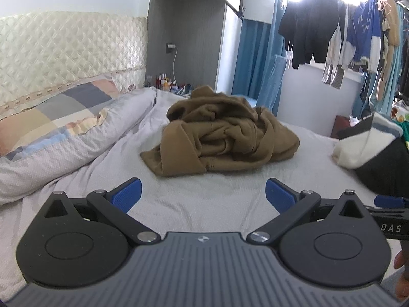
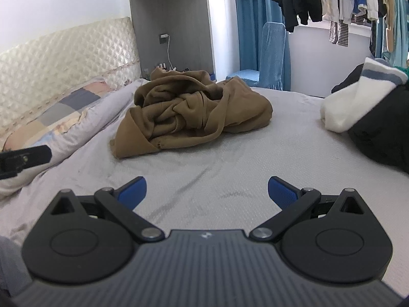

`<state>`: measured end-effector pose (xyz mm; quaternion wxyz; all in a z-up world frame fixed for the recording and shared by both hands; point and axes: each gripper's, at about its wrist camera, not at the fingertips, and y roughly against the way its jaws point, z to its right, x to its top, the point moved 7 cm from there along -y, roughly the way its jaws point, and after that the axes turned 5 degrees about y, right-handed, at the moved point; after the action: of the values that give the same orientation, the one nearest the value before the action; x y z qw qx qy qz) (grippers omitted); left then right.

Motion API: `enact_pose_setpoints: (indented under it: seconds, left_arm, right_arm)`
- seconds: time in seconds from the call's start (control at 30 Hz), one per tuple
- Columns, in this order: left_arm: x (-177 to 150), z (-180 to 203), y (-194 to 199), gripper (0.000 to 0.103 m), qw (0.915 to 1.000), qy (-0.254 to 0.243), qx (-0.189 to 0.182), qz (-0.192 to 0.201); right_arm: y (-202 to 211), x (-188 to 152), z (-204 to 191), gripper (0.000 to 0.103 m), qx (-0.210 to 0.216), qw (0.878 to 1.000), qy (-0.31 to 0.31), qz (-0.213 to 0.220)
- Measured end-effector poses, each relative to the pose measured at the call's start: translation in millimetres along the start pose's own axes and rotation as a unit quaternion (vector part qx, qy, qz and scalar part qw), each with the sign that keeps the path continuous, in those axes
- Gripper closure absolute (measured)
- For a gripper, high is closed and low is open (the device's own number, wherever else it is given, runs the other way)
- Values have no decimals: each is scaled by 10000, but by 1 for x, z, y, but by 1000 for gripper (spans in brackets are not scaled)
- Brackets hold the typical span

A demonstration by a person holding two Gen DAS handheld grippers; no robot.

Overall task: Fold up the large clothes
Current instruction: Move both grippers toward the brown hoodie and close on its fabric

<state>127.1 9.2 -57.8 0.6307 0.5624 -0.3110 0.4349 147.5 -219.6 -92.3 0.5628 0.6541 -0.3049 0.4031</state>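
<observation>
A brown garment (image 1: 219, 133) lies crumpled in a heap on the grey bed sheet (image 1: 204, 204), ahead of both grippers. In the right wrist view the same brown garment (image 2: 191, 112) sits slightly left of centre on the sheet (image 2: 217, 179). My left gripper (image 1: 203, 194) is open above the bare sheet, short of the heap, with nothing between its blue pads. My right gripper (image 2: 207, 192) is also open and holds nothing, likewise short of the garment. The right gripper's body (image 1: 388, 215) shows at the right edge of the left wrist view.
A rolled duvet and a patchwork pillow (image 1: 64, 117) run along the left by the quilted headboard (image 1: 71, 48). A pile of black and white clothes (image 2: 363, 107) lies at the right. Beyond the bed stand a blue-covered chair (image 2: 271, 56), a nightstand with bottles (image 1: 168, 81) and hanging clothes (image 1: 332, 25).
</observation>
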Motion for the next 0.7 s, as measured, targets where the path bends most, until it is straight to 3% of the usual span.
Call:
enact_pose_setpoints:
  seconds: [0.4, 0.7]
  left_arm:
    - [37, 11, -54, 0, 9999, -144, 21, -37]
    - [66, 7, -120, 0, 9998, -131, 128, -91]
  right_arm:
    - [-37, 37, 3, 0, 70, 9999, -46, -141]
    - [-84, 79, 11, 0, 17, 9997, -248, -55]
